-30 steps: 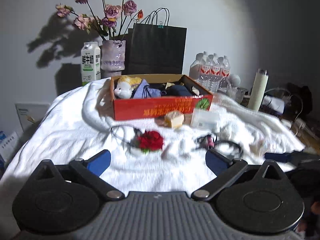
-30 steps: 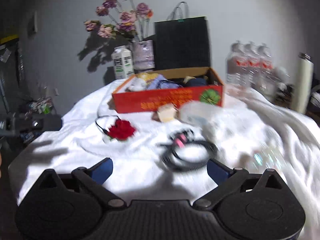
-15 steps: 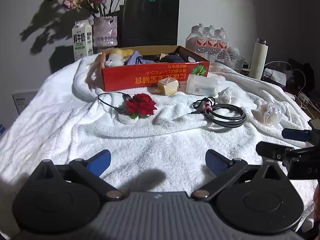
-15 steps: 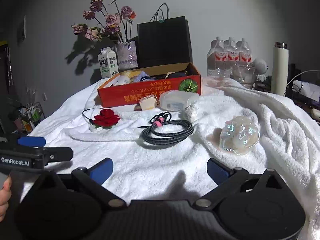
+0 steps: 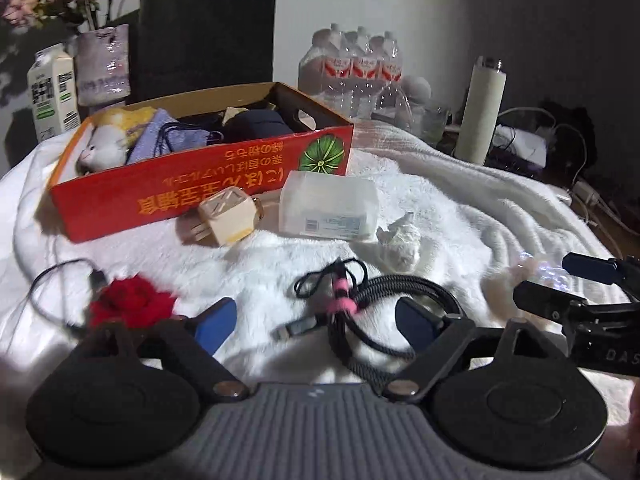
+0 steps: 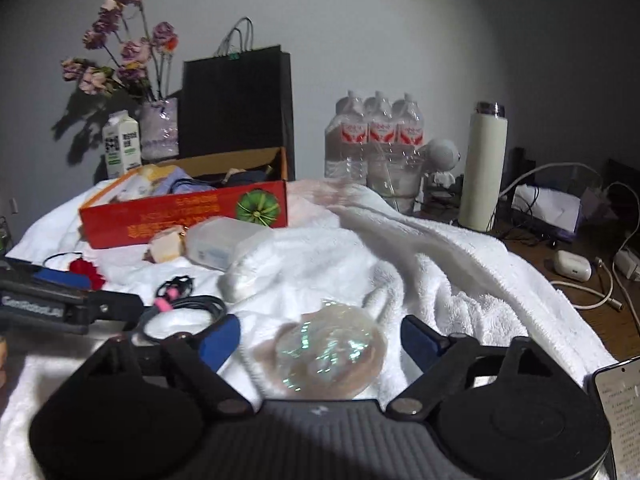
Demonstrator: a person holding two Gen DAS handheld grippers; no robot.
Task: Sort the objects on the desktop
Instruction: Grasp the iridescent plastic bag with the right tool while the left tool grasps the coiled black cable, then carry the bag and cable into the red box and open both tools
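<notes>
In the left wrist view my left gripper (image 5: 316, 326) hangs low over the white towel (image 5: 460, 216), its jaws closing. A coiled black cable with a pink tie (image 5: 348, 308) lies between the blue pads, which do not press on it. In the right wrist view my right gripper (image 6: 320, 340) straddles an iridescent shell-like object (image 6: 328, 356). Its jaws are closing too, and the pads stand clear of the shell. A red rose (image 5: 132, 308), a beige cube plug (image 5: 228, 220), a translucent plastic case (image 5: 328, 204) and a crumpled white lump (image 5: 400, 246) lie before the red cardboard box (image 5: 200, 184).
The box holds a plush toy (image 5: 100, 148) and dark items. Behind it stand a milk carton (image 5: 52, 92), a vase (image 5: 104, 64), a black paper bag (image 5: 208, 28), water bottles (image 5: 356, 68) and a white flask (image 5: 480, 112). Right of the towel are earbuds (image 6: 572, 264) and cables.
Both grippers moved forward and lower over the towel, the left up to the coiled cable, the right up to the shell. Both pairs of jaws have narrowed a little.
</notes>
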